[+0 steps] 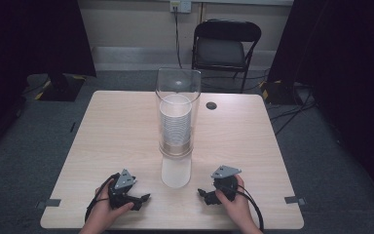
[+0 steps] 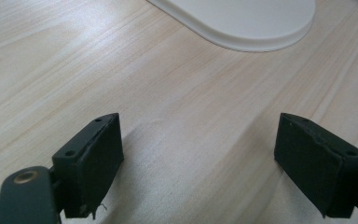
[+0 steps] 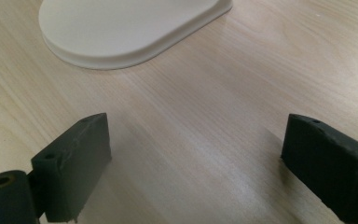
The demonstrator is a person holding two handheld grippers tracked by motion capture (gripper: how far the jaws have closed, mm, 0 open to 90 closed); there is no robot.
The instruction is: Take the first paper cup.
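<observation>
Nothing started yet: left gripper (image 1: 145, 197) and right gripper (image 1: 202, 193) rest near the table's (image 1: 112, 131) front edge, jaws of both wide apart with nothing between them. The clear tube (image 1: 177, 87) with its stack of cups (image 1: 176, 124) stands mid-table on a white base (image 1: 176, 170), whose rounded end lies between the grippers, untouched. Bare wood on either side leaves room to close in; the front edge sits close behind the hands.
</observation>
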